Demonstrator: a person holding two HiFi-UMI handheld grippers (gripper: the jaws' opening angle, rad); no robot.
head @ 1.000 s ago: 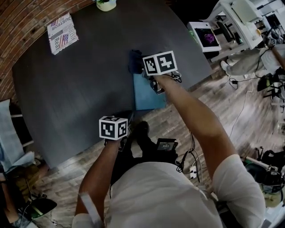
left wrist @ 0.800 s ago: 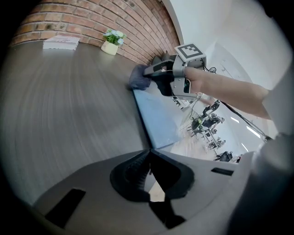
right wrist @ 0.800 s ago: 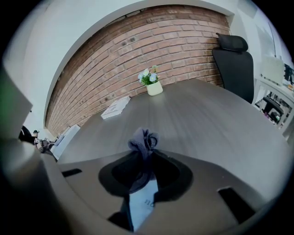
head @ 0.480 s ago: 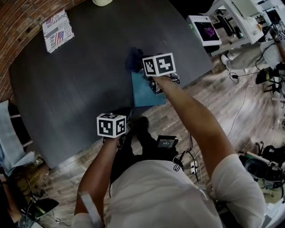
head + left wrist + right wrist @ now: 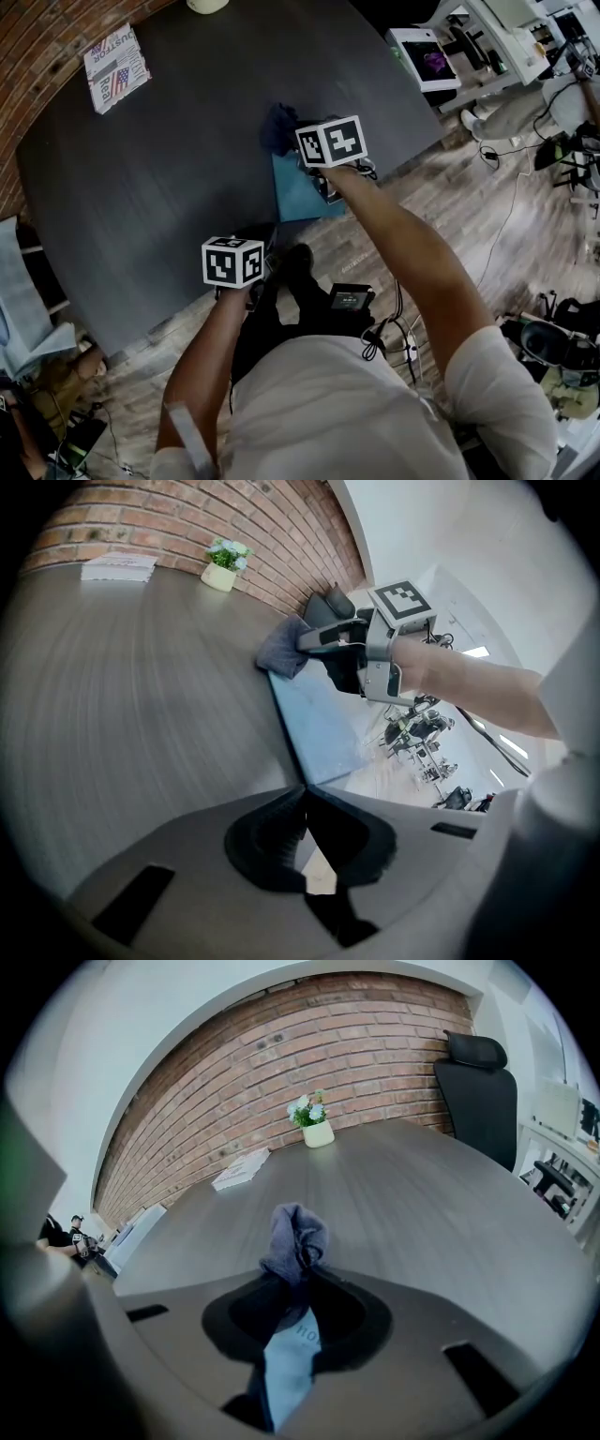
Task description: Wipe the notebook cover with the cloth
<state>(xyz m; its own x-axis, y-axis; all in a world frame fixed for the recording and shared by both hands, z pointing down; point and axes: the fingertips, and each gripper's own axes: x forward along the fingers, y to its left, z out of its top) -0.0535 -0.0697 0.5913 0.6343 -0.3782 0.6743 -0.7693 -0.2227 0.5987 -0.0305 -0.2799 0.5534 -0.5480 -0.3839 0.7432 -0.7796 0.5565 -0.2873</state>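
Observation:
A light blue notebook (image 5: 298, 192) lies flat near the front edge of the dark table (image 5: 169, 169). At the notebook's far end sits a bunched dark blue cloth (image 5: 278, 129). My right gripper (image 5: 302, 150) is shut on the cloth (image 5: 298, 1232), and the blue cover (image 5: 284, 1368) shows below its jaws. My left gripper (image 5: 255, 239) hovers at the table's front edge, just left of the notebook's near corner (image 5: 319, 728). Its jaws are shut with nothing between them (image 5: 303, 789). The left gripper view also shows the right gripper (image 5: 323, 641) and the cloth (image 5: 284, 651).
A printed booklet (image 5: 114, 67) lies at the far left of the table, and a small potted plant (image 5: 317, 1121) stands by the brick wall. A black office chair (image 5: 478, 1091) is at the table's right. Desks, cables and a boxed item (image 5: 424, 58) fill the floor area to the right.
The head view has drifted a little. The right gripper with the cloth stays at the notebook's far end with only a slight shift. The left gripper has hardly moved.

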